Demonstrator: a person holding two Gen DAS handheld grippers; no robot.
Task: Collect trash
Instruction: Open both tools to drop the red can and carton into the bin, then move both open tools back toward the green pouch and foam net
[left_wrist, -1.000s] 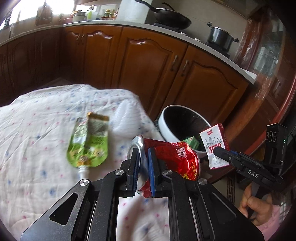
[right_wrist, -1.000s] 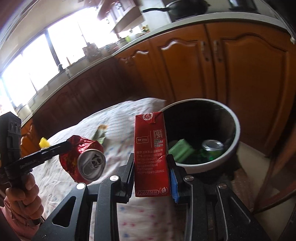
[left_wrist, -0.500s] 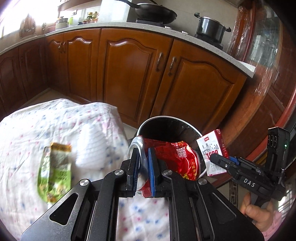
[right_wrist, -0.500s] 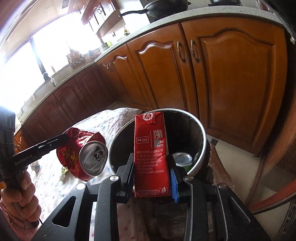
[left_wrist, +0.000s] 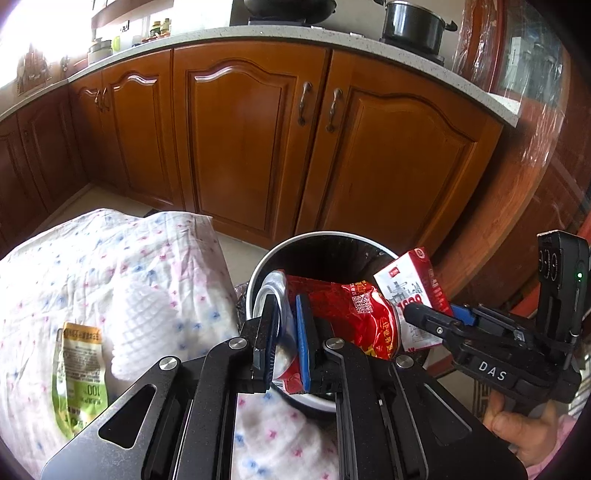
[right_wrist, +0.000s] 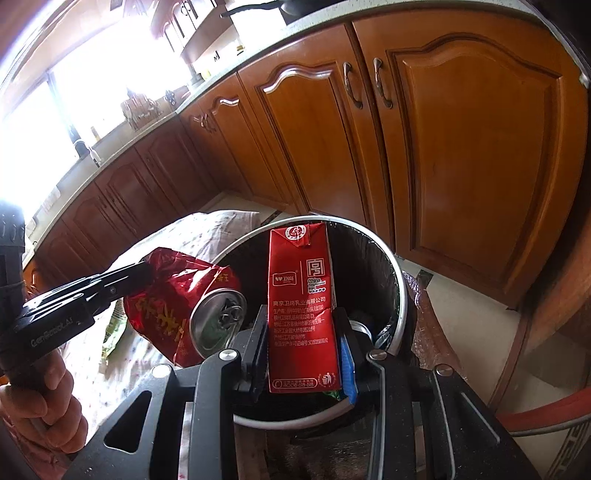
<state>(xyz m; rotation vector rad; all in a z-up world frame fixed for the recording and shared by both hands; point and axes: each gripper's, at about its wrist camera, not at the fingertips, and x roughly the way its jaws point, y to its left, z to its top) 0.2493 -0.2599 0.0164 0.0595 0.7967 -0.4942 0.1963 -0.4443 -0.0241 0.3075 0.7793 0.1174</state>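
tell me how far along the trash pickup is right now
Partly done: the bin already holds some trash, including what looks like a can. In hand: the left gripper clamps a crushed red can and the right gripper clamps a red carton, both over the bin, not yet dropped. Left: a green pouch on the cloth.

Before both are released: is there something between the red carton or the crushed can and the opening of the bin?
Nothing visible. The red carton and the crushed can both hang over the open bin, apart from each other.
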